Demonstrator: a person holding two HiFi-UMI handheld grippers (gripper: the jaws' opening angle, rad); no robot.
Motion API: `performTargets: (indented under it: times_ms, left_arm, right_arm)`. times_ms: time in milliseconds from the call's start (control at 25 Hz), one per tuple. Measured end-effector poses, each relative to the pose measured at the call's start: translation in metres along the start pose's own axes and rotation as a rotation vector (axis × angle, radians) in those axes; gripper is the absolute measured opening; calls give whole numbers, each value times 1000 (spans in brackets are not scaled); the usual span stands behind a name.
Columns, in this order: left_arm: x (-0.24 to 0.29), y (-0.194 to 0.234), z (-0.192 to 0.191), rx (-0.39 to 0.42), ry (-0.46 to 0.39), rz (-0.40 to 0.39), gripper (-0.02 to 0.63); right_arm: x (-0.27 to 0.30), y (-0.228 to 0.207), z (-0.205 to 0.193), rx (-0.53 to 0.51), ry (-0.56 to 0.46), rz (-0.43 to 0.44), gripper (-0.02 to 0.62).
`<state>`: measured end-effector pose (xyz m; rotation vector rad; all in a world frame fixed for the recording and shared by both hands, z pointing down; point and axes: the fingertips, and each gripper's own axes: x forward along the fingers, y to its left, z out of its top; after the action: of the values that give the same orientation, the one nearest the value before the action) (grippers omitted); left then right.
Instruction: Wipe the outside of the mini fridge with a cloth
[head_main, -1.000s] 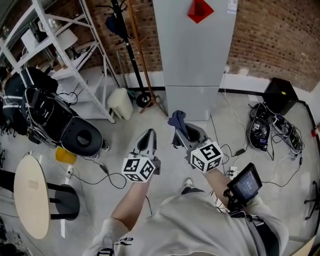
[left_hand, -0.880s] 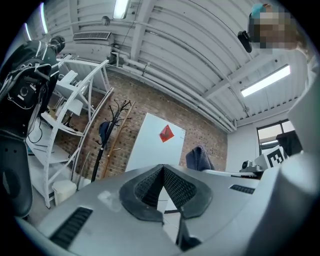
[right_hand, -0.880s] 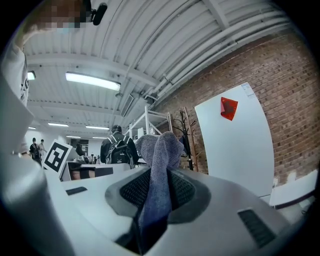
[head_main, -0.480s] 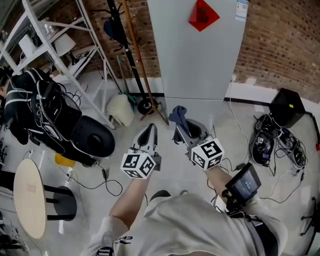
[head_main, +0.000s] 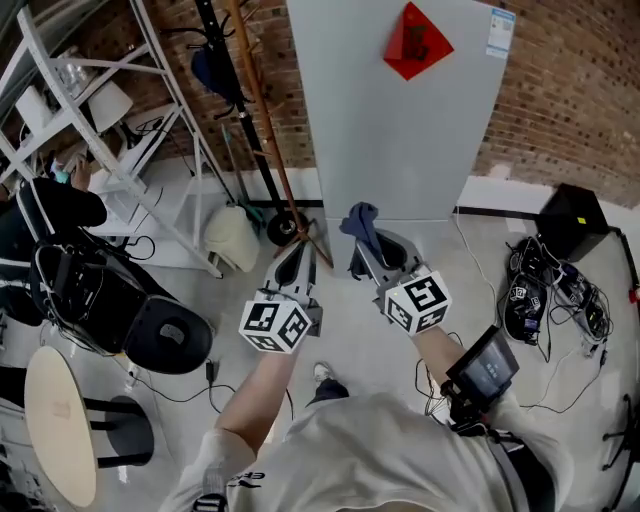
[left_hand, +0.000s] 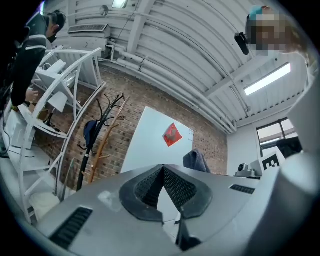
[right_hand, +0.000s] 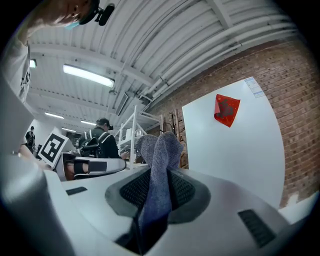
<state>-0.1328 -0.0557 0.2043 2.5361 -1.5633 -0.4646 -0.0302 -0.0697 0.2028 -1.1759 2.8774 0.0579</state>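
Facing the mini fridge (head_main: 390, 120) at the far edge of the floor (head_main: 340, 325) by the brick wall (head_main: 570, 90), not yet touching it, with the right gripper (head_main: 368, 245) clenched on the blue-grey cloth (head_main: 358, 222), bunched end proud of the tips for first contact, and the left gripper (head_main: 298, 250) pinched closed on nothing, idle.

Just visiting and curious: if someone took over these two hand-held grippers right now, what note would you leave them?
Right gripper: shut on the blue-grey cloth, which sticks up out of its jaws.
Left gripper: shut, nothing in it.
Fridge: straight ahead, against the brick wall; the cloth is held short of it, not touching.
Done: cloth is in hand.
Left: all the wiping of the outside, by the look of it.
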Motion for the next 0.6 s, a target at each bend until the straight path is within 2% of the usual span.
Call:
performTargets:
  times_ms: [600]
  left_arm:
    - [119,110,83,32,-71,-168,3]
  right_arm:
    - [157,-66,78,-203,-101,-139,86]
